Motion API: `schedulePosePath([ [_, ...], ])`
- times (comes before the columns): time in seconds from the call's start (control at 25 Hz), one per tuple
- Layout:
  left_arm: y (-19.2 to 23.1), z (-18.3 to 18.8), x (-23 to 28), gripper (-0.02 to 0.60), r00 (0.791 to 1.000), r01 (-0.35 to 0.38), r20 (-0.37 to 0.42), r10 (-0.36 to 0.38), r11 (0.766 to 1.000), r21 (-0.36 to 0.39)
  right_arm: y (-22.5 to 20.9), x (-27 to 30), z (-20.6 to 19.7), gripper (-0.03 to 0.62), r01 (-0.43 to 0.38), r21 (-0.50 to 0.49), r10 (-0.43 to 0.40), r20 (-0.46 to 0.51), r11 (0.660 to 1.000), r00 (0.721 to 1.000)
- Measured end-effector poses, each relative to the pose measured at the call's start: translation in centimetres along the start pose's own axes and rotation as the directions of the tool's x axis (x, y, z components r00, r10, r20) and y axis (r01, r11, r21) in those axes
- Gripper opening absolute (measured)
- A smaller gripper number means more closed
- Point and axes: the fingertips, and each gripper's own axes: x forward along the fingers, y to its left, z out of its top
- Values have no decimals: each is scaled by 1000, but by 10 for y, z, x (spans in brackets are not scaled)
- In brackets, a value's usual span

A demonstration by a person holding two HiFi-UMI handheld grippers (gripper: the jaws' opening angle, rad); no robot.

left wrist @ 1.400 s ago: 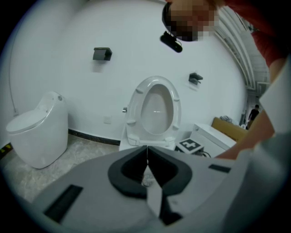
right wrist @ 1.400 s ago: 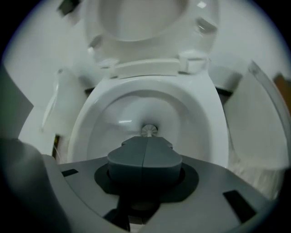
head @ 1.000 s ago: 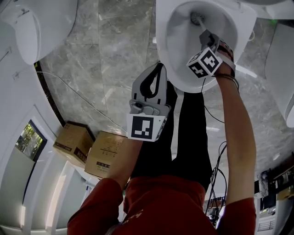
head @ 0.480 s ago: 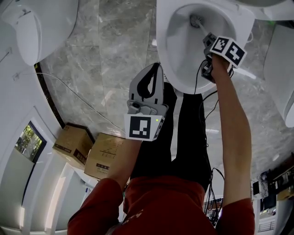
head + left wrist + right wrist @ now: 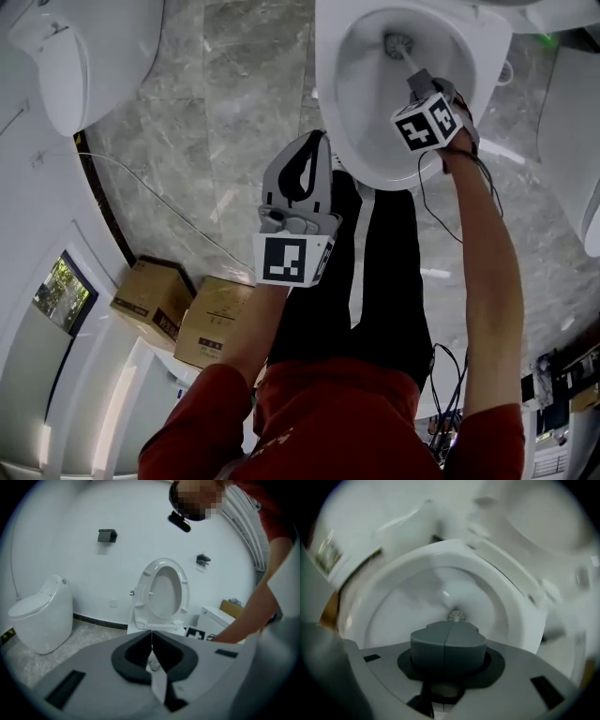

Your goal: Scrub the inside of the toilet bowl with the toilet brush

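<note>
Grips the toilet brush (image 5: pixel 397 42) by its thin handle in the right gripper (image 5: pixel 419 81), jaws pressed together on the handle with no gap between the pads. Reaches in over the right rim of the toilet bowl (image 5: pixel 330 89), marker cube (image 5: pixel 427 122) facing up. Sets the bristle head deep on the far inner wall of the bowl, close to the drain; whether pressed on the porcelain or just off it, cannot tell. Shows in the right gripper view as a small round tuft just beyond the closed jaw tips. Carries nothing in the left gripper (image 5: pixel 322 141): jaws shut tip to tip, only an empty oval hollow behind the tips. Held above the marble floor (image 5: pixel 225 103), just left of the bowl's outer edge in the head view and well apart from the brush, aimed toward the raised seat (image 5: pixel 164 590). Elsewhere: a second toilet (image 5: pixel 56 66) at the upper left of the head view, two cardboard boxes (image 5: pixel 220 323) side by side at the lower left.
</note>
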Motion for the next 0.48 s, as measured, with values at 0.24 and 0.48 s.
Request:
schedulePosePath([
  [0.24,-10,3,-3,-2,1000,7,7,-7,1000,4,-19,-14,-19,150,-211,920,210,146,331,967],
  [0.48,-17,11,-9,-2,1000,13,24,-13,1000,16,-17,-43,-28,150,-161,715,143,85,681,986],
])
